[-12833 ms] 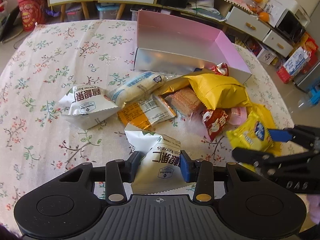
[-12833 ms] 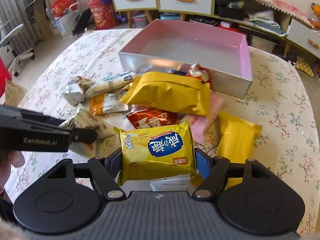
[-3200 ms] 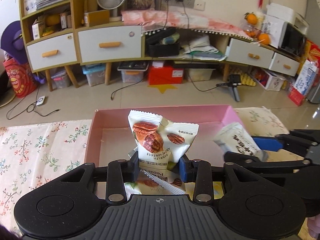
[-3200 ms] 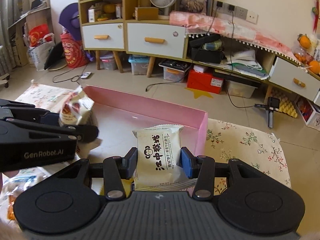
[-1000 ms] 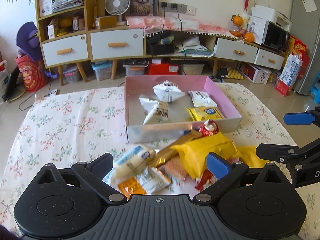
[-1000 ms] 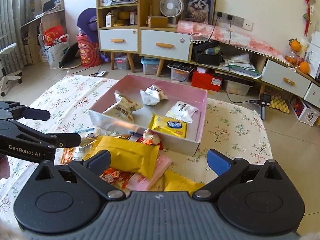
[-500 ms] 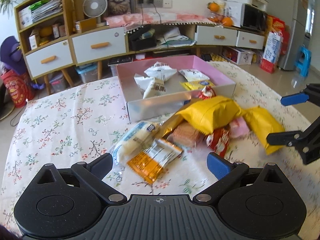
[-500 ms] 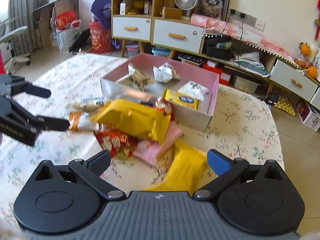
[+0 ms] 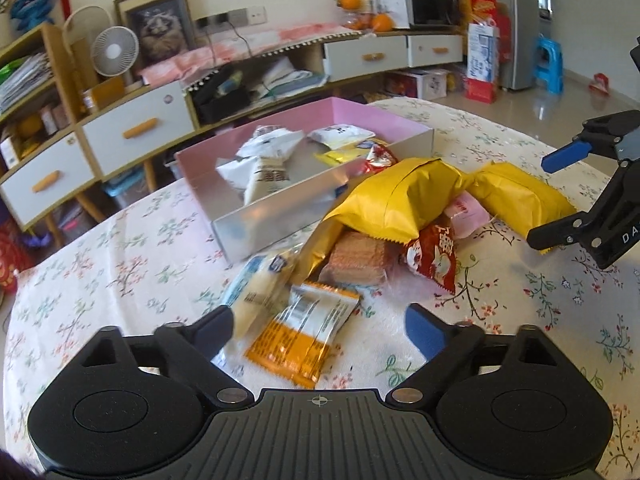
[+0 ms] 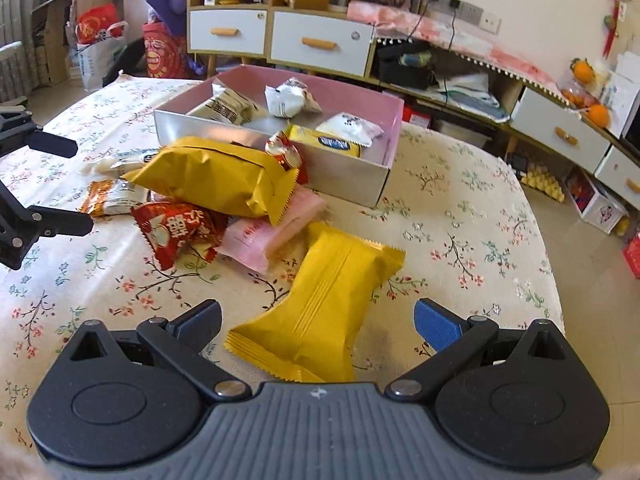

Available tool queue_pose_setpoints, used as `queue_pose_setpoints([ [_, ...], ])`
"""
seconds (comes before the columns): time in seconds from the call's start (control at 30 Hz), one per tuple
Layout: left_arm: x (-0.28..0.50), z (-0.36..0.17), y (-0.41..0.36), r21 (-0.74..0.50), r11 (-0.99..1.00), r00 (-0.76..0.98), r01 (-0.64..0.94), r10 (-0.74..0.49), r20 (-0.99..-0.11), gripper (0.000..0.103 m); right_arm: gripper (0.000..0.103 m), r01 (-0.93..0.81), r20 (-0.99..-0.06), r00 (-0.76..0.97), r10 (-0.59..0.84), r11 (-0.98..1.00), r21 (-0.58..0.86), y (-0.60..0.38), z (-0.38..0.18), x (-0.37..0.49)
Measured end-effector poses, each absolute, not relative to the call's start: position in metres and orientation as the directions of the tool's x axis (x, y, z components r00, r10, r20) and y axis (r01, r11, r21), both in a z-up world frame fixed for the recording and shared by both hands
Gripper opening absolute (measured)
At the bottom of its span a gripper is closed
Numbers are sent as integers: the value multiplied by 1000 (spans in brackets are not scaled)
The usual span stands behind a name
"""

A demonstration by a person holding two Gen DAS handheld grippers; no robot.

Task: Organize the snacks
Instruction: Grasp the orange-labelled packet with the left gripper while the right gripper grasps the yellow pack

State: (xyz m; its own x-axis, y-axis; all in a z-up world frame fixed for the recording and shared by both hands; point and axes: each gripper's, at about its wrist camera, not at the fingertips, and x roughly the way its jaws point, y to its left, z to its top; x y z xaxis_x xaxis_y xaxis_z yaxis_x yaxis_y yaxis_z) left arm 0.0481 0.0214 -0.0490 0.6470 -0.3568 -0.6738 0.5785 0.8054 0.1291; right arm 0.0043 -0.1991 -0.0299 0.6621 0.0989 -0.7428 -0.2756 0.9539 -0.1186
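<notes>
My left gripper hangs low over an orange-and-silver packet; its jaws are closing, the packet lies between them and the pads do not touch it. A long white-and-blue packet lies by its left finger. In the right wrist view my right gripper is open around a small yellow packet lying flat on the cloth. Behind it are a big yellow bag, a red packet and a pink packet. The pink box holds several packets.
The round table has a floral cloth, and its edge curves away at the right above the bare floor. A wafer pack lies under the big yellow bag. Drawer cabinets and shelves stand beyond the table.
Both grippers have come down toward the snack pile. The left view has rolled and its jaws have narrowed around the orange packet. The small yellow packet now lies between the right fingers.
</notes>
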Motion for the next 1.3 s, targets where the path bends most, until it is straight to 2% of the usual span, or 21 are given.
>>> queue_pose_setpoints([
  [0.1,58,-51,17,109,800,622,590,-364,-693,72,103,-277,-748,656,100,954,-116,-200,-32,6],
  [0.23,69,-58,12,90,794,585,602,-360,-727,67,103,-287,-758,645,101,951,-118,-199,-35,9],
  [0.57,82,-66,9,71,817,558,572,-324,-764,65,103,-294,-775,621,111,951,-99,-204,-40,15],
  [0.87,64,-63,13,-32,782,453,623,-393,-800,65,103,-293,-817,567,109,953,-77,-221,-45,24],
  [1.1,54,-64,17,-30,781,444,624,-385,-809,72,102,-278,-842,530,101,959,-61,-233,-45,26],
  [1.3,62,-64,13,-37,829,470,558,-352,-810,72,101,-285,-849,512,134,958,-21,-233,-46,30],
])
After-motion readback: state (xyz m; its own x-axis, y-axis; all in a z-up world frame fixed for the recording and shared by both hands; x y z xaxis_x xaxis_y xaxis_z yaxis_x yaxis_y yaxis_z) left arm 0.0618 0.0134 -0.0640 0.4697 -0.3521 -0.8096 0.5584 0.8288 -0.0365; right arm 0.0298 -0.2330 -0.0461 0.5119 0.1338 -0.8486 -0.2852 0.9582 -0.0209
